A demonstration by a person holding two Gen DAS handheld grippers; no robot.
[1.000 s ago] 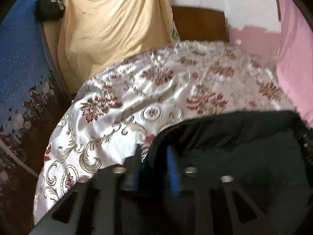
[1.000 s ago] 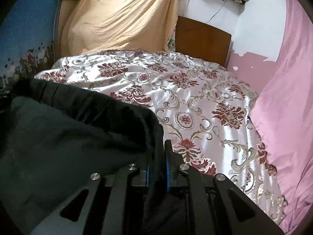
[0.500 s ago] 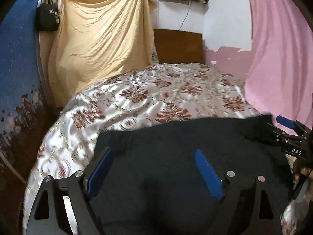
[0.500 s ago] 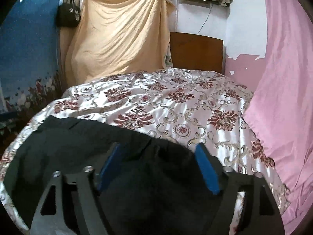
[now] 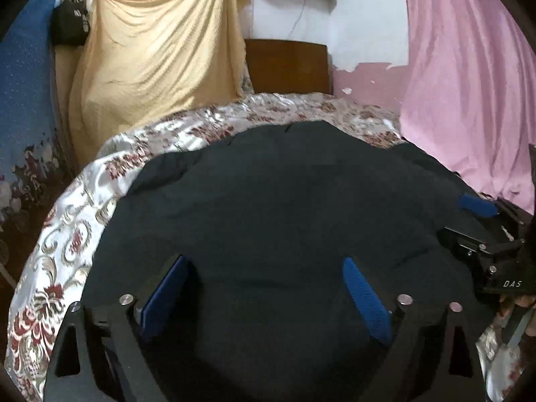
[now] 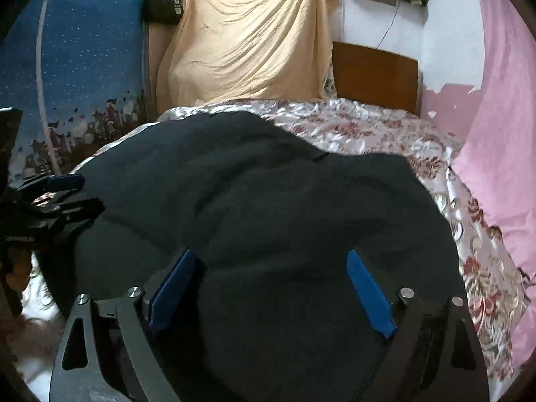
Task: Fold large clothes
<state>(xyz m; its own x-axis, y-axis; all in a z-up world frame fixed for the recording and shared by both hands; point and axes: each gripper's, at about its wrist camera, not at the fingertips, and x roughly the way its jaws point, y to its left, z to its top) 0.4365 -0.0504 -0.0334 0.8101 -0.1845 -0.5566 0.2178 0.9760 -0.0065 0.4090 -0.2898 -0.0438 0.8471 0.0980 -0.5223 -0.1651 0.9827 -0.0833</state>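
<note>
Left gripper [image 5: 264,293] and right gripper [image 6: 269,288] side by side, both angled downward, jaws opening wide, blue pads [image 5: 365,298] clear of any grip, nothing pinched between them

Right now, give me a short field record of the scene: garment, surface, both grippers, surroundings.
garment: large black fabric garment, spread flat on the bed
surface: shiny white bedspread with red floral print, showing around the garment
left gripper: jaws opening, blue pads apart, not pressing the cloth beneath
right gripper: jaws opening, blue pads apart, nothing clamped
backdrop: hanging yellow-tan cloth, brown wooden headboard, pink draped sheet
other: black bag hanging on the wall
</note>
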